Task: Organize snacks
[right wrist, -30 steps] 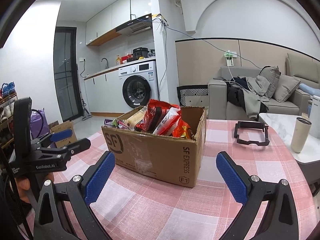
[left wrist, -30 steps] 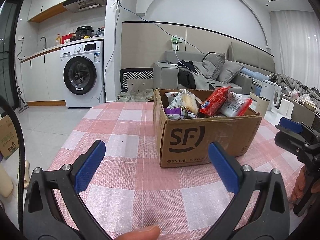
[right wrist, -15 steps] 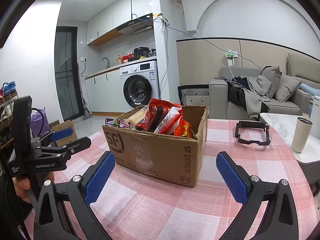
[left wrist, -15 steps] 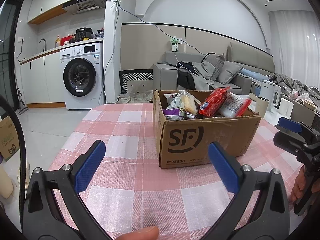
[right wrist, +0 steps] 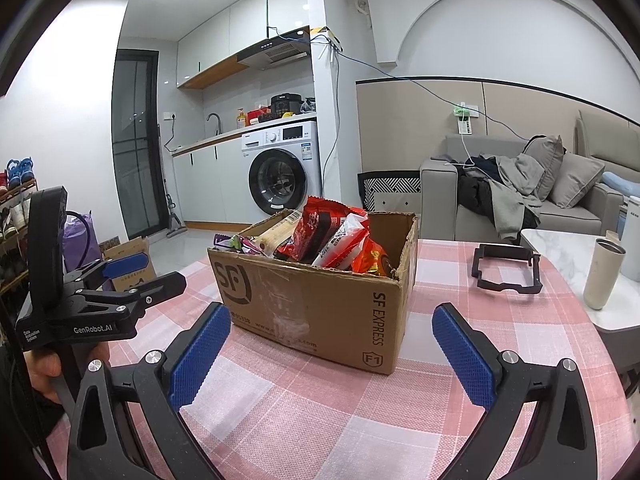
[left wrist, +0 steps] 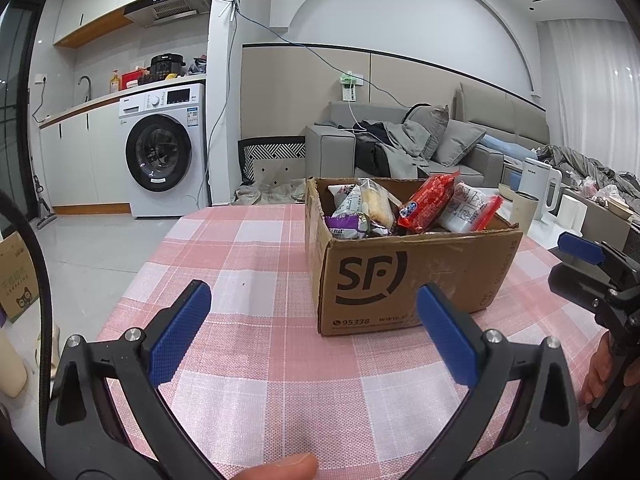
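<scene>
An open cardboard SF box [left wrist: 412,276] stands on the pink checked tablecloth, full of snack packets: a red packet [left wrist: 430,202], a white packet [left wrist: 466,210], a purple packet [left wrist: 346,226]. In the right wrist view the box [right wrist: 316,304] shows red and orange packets [right wrist: 324,236]. My left gripper [left wrist: 312,332] is open and empty, short of the box's front left. My right gripper [right wrist: 332,350] is open and empty, short of the box's front right corner. Each gripper shows in the other's view: the right gripper [left wrist: 592,268] and the left gripper [right wrist: 132,276].
A black plastic frame [right wrist: 506,268] lies on the cloth right of the box. A beige tumbler [right wrist: 602,274] stands on a white marble side table [right wrist: 560,248]. A sofa, a washing machine and a kitchen counter lie beyond the table.
Both views have shifted only slightly; the box sits a touch lower and nearer in the right wrist view. Both grippers stay open and empty.
</scene>
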The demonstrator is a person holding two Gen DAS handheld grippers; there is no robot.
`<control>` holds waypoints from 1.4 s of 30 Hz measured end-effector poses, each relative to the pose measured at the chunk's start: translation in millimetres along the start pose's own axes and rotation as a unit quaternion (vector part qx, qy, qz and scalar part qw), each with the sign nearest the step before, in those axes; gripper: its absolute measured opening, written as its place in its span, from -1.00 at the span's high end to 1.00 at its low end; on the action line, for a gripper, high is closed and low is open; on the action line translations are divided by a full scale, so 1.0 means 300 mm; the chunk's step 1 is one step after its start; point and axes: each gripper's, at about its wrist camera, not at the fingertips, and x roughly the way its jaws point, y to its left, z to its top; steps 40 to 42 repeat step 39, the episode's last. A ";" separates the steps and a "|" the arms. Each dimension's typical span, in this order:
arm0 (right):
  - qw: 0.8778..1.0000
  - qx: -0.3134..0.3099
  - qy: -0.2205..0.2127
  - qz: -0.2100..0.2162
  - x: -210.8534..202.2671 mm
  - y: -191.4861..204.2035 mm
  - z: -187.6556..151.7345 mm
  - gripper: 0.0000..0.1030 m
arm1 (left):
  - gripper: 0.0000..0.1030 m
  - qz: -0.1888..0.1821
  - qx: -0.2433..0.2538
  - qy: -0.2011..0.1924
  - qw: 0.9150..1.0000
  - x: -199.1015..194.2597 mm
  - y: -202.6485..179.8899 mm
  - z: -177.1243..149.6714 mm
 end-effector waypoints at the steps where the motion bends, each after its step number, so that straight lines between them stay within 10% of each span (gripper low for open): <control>1: 1.000 0.000 0.000 0.001 0.000 0.000 0.000 -1.00 | -0.99 0.000 0.000 0.000 1.000 0.000 0.001 -0.001; 42: 1.000 -0.003 0.007 -0.009 0.006 0.006 -0.005 -1.00 | -0.99 -0.001 -0.001 0.001 1.000 0.005 0.003 -0.006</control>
